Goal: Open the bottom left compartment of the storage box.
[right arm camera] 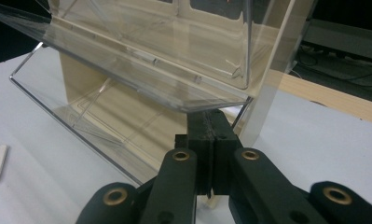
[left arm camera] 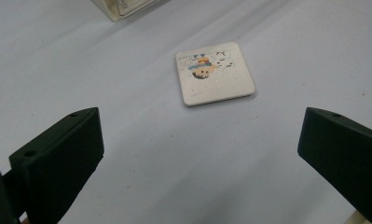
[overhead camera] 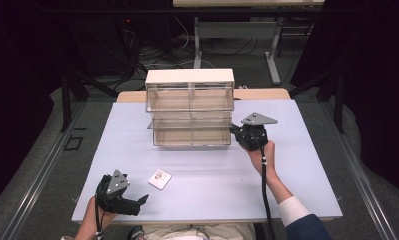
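High view above table (overhead camera: pixel 297 150), gripper views close, sharing tile (left arm camera: pixel 215 73).

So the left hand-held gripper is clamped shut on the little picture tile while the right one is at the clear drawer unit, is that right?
Not quite. The left hand-held gripper is open, and the tile lies on the table ahead of its jaws, untouched; the left gripper view shows this. The right hand-held gripper is indeed at the drawer unit.
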The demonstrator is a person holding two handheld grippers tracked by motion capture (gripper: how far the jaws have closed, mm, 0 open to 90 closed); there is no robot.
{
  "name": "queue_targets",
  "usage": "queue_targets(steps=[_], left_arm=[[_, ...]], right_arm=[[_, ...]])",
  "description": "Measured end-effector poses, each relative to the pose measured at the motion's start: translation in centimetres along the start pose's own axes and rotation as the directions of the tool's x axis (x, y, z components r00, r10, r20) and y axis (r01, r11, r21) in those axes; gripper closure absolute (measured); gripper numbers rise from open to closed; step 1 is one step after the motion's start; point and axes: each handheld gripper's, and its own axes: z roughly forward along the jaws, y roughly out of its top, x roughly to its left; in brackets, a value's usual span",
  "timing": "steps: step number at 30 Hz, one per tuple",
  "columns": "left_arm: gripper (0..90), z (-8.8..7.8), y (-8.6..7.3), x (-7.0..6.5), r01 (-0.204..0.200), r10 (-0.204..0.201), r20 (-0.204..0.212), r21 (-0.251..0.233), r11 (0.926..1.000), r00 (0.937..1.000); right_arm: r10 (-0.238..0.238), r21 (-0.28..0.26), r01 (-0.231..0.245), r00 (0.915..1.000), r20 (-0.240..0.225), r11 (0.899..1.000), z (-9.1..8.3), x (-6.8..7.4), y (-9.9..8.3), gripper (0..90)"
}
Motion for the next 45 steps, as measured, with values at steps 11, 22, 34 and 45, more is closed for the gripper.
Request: queue_targets(steps=[11,22,34,45], left_arm=[[0.2,0.0,0.0,0.0,0.005,-0.005,0.000,-0.007,1.0000,1.0000],[0.1,0.1,0.0,0.1,0.007,-0.007,-0.005,0.010,0.9999,1.0000],[0.1,0.1,-0.1,0.1,0.016,-0.016,-0.004,-0.005,0.9999,0.9999],[0.1,0.1,-0.1,0.2,0.020,-0.020,-0.005,-0.005,0.9998,0.9998]], right_arm=[[0.010,-0.017,-0.010,0.9998,0.015,1.000,0.3,-0.4,0.7,90.0],[0.007,-0.022,-0.007,1.0000,0.003,1.000,1.2,-0.1,1.2,90.0],[0.011,-0.016,-0.011,0.9999,0.002,1.000,1.3,-0.1,1.1,90.0],[0.003,-0.006,-0.003,1.0000,-0.003,1.000,1.4,-0.1,1.1,90.0]])
